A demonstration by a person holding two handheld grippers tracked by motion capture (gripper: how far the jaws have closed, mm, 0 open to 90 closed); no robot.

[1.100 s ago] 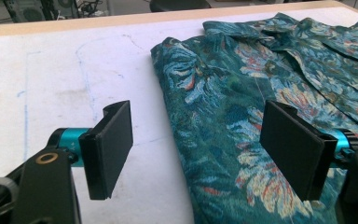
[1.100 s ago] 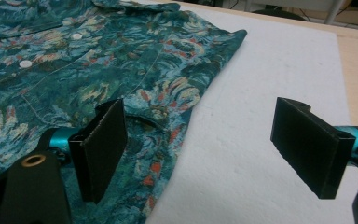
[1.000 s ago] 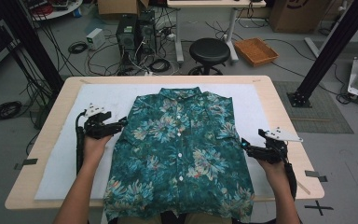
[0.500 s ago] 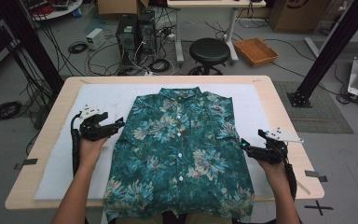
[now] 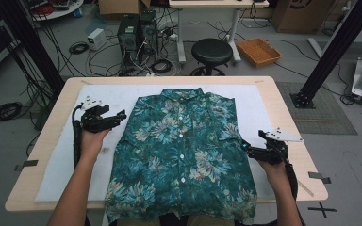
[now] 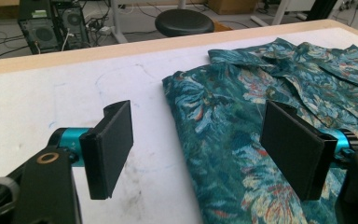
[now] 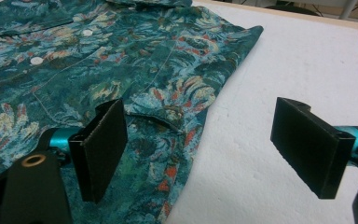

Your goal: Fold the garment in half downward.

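Nearest you, the hem of the floral shirt (image 5: 181, 155) hangs over the table's front edge between your forearms, and the rest of it lies flat, buttoned and face up, along the middle of the white mat (image 5: 61, 174). Your right gripper (image 5: 243, 147) sits low at the shirt's right edge, about halfway up the garment, with its jaws spread wide and nothing between the pads. In the right gripper view, that edge of the shirt (image 7: 121, 70) runs up through the gap: one finger (image 7: 103, 149) stands over the printed fabric, the other (image 7: 310, 145) over bare mat, and neither presses on the cloth. Farther up, your left gripper (image 5: 121, 115) points at the shirt's left shoulder area, its tips just beside the folded side edge. Its jaws are also wide apart and empty. In the left gripper view, the folded edge of the shirt (image 6: 261, 93) again falls between the fingers: one finger (image 6: 109, 147) hangs above white mat, the other (image 6: 296, 149) above the fabric. Beyond both grippers, the collar lies towards the far side of the wooden table (image 5: 264, 82), and past that a black stool (image 5: 211, 51) stands on the floor.
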